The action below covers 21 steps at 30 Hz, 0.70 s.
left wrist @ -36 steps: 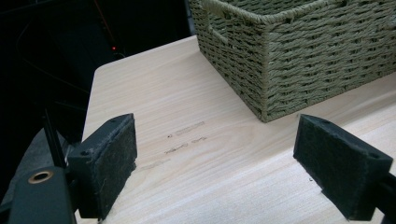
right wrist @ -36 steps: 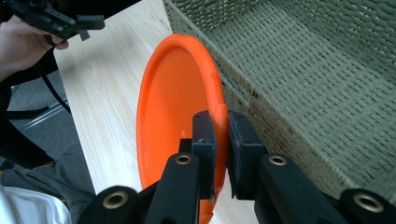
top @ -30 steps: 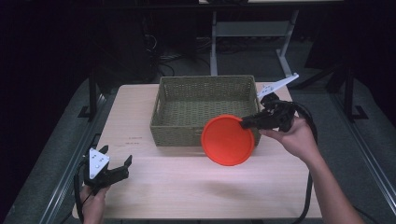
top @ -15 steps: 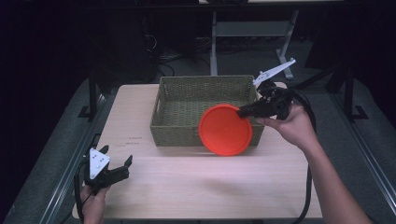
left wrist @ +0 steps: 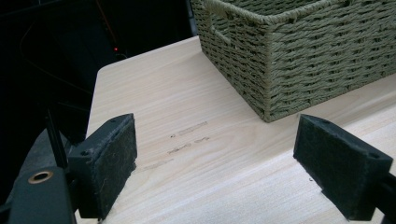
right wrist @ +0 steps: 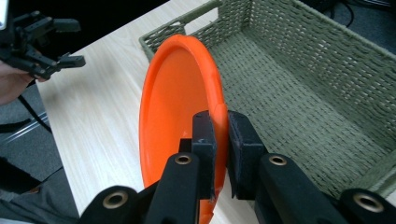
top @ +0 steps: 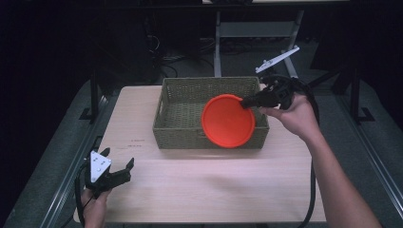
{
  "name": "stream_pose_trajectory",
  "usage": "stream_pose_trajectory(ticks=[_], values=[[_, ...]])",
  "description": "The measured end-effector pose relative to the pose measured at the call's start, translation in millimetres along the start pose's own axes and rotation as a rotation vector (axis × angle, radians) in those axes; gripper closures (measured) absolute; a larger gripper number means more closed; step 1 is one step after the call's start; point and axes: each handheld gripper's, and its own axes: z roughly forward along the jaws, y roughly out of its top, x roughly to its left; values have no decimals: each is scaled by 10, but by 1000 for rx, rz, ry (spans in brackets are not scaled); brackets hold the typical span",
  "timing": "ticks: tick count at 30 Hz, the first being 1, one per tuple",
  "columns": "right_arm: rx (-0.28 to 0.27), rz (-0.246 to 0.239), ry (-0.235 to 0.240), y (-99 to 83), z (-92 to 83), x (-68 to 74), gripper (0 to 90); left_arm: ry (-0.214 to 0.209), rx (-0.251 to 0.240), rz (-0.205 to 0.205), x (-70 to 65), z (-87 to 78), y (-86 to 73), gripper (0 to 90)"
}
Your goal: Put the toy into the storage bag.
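Note:
An orange round plate hangs tilted on edge above the front right part of a woven green basket. My right gripper is shut on the plate's right rim. In the right gripper view the two black pads pinch the rim of the plate, with the basket's bare inside beyond it. My left gripper rests low at the table's front left corner, jaws open and nothing between them. Its own view shows the wide-apart pads and the basket's corner farther off.
The light wooden table has bare room in front of the basket and to its left. Dark floor, cables and a metal stand lie beyond the far edge. The left gripper and its hand appear far off in the right gripper view.
My right gripper has lifted the plate and carried it away from the table's front, over the basket's front wall. The left gripper has stayed where it was.

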Motion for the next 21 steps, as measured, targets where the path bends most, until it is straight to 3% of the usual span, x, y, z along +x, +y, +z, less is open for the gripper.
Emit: stream_pose_trajectory(ticks=[21], values=[[3, 26, -23, 294, 48, -159, 820, 8, 4, 6, 4, 0, 1, 127]])
